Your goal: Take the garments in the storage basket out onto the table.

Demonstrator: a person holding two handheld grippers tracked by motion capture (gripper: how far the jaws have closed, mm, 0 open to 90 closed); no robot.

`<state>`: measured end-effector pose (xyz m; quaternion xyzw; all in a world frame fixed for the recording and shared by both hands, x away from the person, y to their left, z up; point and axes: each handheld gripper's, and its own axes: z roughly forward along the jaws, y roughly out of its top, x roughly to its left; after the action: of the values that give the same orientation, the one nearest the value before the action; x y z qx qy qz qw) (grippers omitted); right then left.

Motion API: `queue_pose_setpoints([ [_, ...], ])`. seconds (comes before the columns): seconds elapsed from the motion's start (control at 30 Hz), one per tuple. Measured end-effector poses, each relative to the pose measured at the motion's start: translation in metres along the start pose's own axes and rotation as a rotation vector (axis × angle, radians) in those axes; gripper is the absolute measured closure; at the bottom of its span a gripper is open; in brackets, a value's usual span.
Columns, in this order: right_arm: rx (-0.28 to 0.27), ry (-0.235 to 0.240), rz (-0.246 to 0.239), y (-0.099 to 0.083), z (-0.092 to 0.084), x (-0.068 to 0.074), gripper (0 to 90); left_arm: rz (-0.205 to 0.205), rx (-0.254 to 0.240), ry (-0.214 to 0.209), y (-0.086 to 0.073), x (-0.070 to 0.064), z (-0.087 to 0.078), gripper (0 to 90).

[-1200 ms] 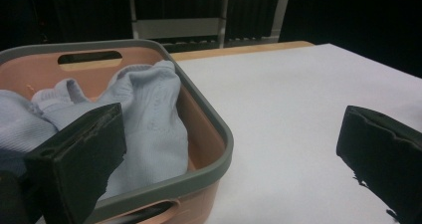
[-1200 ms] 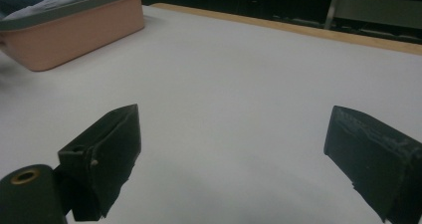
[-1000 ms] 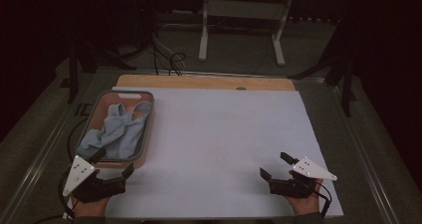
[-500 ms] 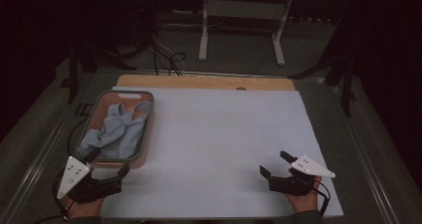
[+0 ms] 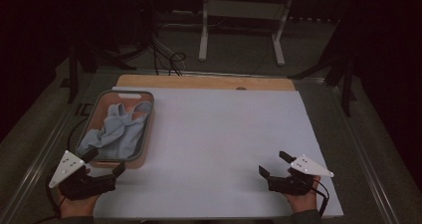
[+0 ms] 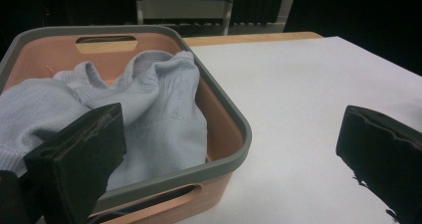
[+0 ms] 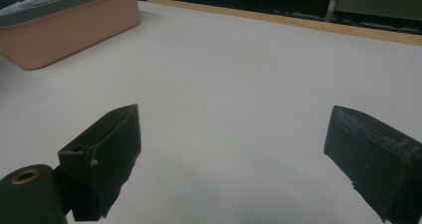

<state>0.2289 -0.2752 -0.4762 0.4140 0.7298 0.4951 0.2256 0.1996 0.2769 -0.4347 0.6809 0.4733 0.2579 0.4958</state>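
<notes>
One pink basket [image 5: 145, 134] with grey rim at left edge of worktop [image 5: 224, 134], holding one crumpled pale-blue garment [image 5: 117, 132] heaped up to the rim. Two hand-held grippers, both with jaws spread wide, gripping nothing: left hand-held gripper [image 5: 104, 162] just beside basket's near end, right hand-held gripper [image 5: 275, 165] low over bare white sheet, well apart from basket.
</notes>
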Motion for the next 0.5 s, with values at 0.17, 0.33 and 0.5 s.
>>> queue_pose_setpoints([
  [0.17, 0.005, -0.001, -0.001, 0.0, 0.0, 0.001, 7.9, 0.031, 0.038, 0.003, 0.008, 0.002, 0.0, 0.7],
  [0.33, 0.002, -0.002, 0.0, 0.0, 0.0, 0.0, 7.9, 0.05, 0.057, 0.013, 0.019, 0.006, -0.002, 0.7],
  [0.5, 0.001, -0.006, 0.001, 0.0, 0.0, 0.0, 7.9, 0.076, 0.077, 0.031, 0.027, 0.009, -0.002, 0.7],
])
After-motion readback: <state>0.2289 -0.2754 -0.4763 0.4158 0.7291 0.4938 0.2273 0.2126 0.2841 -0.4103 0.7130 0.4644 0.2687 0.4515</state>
